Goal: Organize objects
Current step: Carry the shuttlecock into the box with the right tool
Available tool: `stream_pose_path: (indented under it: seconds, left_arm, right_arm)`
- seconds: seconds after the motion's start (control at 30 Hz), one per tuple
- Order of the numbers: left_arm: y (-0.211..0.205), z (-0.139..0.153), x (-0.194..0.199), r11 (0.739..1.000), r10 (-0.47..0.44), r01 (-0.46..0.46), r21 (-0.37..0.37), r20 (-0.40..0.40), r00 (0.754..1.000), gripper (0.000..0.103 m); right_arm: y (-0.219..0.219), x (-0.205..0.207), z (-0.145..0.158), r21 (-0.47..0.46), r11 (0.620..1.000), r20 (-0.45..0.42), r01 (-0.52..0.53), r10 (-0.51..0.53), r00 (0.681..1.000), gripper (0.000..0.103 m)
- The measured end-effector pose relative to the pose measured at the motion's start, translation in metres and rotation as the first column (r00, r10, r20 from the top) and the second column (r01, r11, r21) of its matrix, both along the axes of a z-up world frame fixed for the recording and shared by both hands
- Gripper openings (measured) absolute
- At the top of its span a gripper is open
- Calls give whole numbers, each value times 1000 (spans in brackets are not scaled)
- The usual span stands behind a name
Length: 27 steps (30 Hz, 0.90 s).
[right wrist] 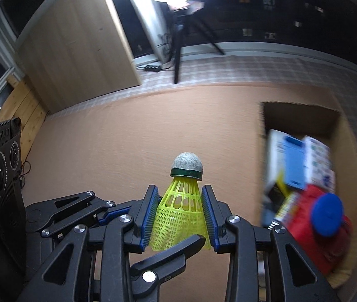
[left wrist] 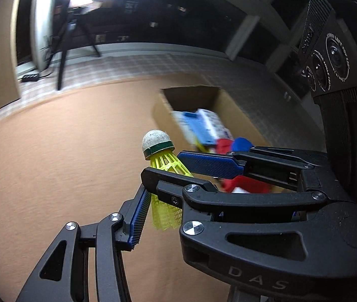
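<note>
So both hand-held grippers are crowded onto one shuttlecock [right wrist: 182, 209] here. The right hand-held gripper [right wrist: 181, 216] is tilted steeply down, and its two blue pads are clamped on the yellow mesh skirt, one each side, with the grey cork nose sticking out forward past the fingertips.

The left hand-held gripper [left wrist: 164, 180] comes in from the shuttlecock's left in the right wrist view, crossing the right one at an angle. One of its black fingers [right wrist: 168, 253] lies across the bottom edge of the skirt. In its own view one blue pad sits beside the skirt and the other finger crosses in front of it, so I honestly can't tell if it's pinching or just alongside.

The shuttlecock is up in the air above the orange surface [right wrist: 128, 138], not touching it.

The box [right wrist: 347, 151] is off to the shuttlecock's right, open top, pretty blurry. Inside it there's blue and white flat stuff, something red, and a blue round cap [right wrist: 326, 214] nearest the camera.
</note>
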<state>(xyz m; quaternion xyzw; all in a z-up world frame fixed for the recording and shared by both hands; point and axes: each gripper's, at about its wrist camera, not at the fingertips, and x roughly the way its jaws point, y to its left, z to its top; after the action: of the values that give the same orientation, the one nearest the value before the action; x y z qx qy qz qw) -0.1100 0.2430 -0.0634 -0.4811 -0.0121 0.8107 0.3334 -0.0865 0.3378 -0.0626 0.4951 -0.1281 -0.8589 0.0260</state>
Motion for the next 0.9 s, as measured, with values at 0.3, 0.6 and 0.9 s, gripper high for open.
stream_pose_path:
  seconds: [0.3,0.6,0.9]
  left_arm:
    - [65,0,14,995,-94,94,-16,4,996,49]
    - [104,-5,22,988,-146,145,-45,-4,989,48]
    - [113,-5,22,987,-148,147,-61,-12,989,51]
  right_arm:
    - [48,35,1,11,996,1,84,-84,996,33]
    - [85,51,-9,8,988,22,151,-151,988,33]
    - [98,60,-6,28,978,10,205,-205,979,43]
